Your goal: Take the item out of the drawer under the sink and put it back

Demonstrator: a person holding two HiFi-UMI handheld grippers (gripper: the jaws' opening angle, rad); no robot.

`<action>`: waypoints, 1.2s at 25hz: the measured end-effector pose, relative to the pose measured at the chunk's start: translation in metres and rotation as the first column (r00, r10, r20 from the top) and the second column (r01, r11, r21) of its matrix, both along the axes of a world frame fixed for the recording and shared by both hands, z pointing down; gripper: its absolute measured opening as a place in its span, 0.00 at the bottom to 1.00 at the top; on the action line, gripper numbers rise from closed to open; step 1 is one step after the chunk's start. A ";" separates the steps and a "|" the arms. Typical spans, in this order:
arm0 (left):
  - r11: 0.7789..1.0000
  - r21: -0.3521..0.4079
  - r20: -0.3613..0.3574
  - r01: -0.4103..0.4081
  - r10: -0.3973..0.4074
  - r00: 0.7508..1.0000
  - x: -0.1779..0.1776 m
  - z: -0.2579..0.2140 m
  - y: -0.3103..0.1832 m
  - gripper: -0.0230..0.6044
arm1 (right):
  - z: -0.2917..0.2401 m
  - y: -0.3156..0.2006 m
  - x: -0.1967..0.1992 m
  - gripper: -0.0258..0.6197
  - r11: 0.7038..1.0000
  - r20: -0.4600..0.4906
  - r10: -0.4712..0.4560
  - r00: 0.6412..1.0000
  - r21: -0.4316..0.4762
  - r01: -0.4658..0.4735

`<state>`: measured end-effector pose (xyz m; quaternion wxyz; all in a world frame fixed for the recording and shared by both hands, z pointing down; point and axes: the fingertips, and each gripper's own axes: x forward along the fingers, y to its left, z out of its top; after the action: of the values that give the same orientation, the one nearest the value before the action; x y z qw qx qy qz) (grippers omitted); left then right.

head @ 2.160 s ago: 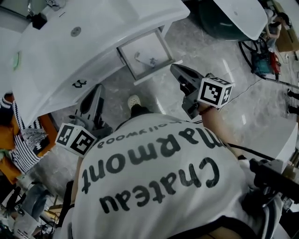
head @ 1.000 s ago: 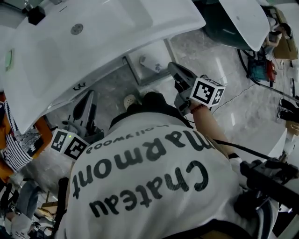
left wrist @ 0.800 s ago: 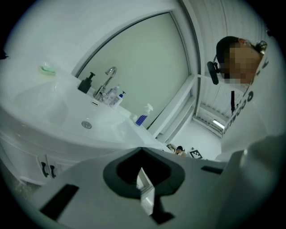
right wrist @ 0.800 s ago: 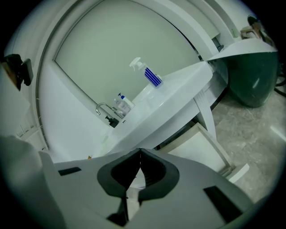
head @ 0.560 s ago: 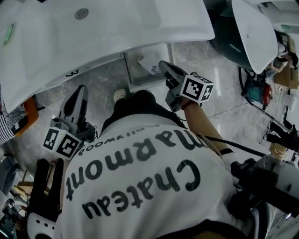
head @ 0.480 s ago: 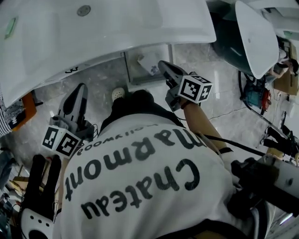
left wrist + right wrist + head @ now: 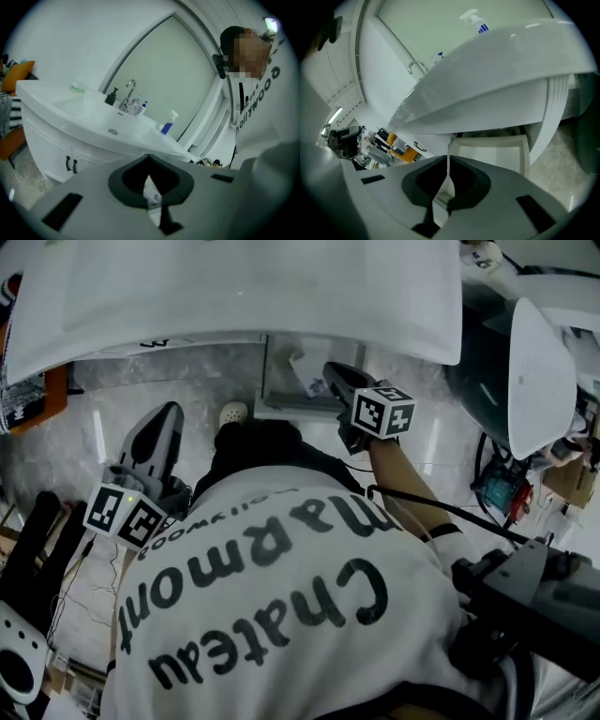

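Under the white sink top (image 7: 234, 292) the drawer (image 7: 281, 401) stands pulled out; a small pale packet with dark print (image 7: 306, 371) lies in it. My right gripper (image 7: 330, 371) is shut and empty, its tips over the drawer's right front part, near the packet. In the right gripper view the white drawer (image 7: 513, 157) lies just beyond the closed jaws of my right gripper (image 7: 448, 159). My left gripper (image 7: 171, 411) hovers above the floor left of the drawer, shut and holding nothing. The left gripper view has my left gripper (image 7: 148, 157) aimed at the vanity (image 7: 93, 133).
A light shoe (image 7: 232, 413) rests on the marble floor in front of the drawer. An orange object (image 7: 52, 395) is at the left, a second white basin (image 7: 539, 381) and cables (image 7: 497, 493) at the right. A faucet (image 7: 130, 91) and spray bottle (image 7: 168, 123) stand on the sink.
The view has tipped forward, so the sink top now hides most of the drawer. Both grippers have sunk lower; the right one stays by the drawer's front right, still shut.
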<state>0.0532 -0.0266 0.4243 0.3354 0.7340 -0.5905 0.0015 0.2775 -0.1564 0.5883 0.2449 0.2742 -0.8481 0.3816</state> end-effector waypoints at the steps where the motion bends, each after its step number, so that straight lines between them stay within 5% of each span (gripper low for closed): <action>1: 1.000 -0.008 0.002 0.026 -0.026 1.000 -0.002 0.002 0.002 0.05 | 0.006 -0.001 -0.002 0.06 1.000 -0.017 -0.025 1.000 -0.003 0.025; 9: 0.992 -0.048 0.042 0.117 -0.115 0.992 0.000 0.013 0.027 0.05 | 0.060 -0.007 -0.008 0.06 0.985 -0.143 -0.170 0.975 -0.035 0.167; 14: 0.978 -0.069 0.056 0.197 -0.194 0.979 -0.005 0.018 0.041 0.05 | 0.092 -0.005 -0.009 0.33 0.974 -0.198 -0.227 0.954 -0.066 0.218; 18: 0.967 -0.079 0.069 0.243 -0.238 0.969 -0.008 0.023 0.055 0.05 | 0.113 0.002 -0.012 0.47 0.948 -0.283 -0.316 0.905 -0.075 0.308; 30: 0.949 -0.108 0.134 0.297 -0.282 0.950 -0.009 0.040 0.096 0.05 | 0.163 0.012 -0.012 0.55 0.910 -0.501 -0.402 0.767 -0.124 0.396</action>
<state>0.0441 0.0697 0.4640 0.3428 0.6153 -0.7091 0.0325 0.2650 -0.1440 0.7517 0.5397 0.1787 -0.7875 0.2381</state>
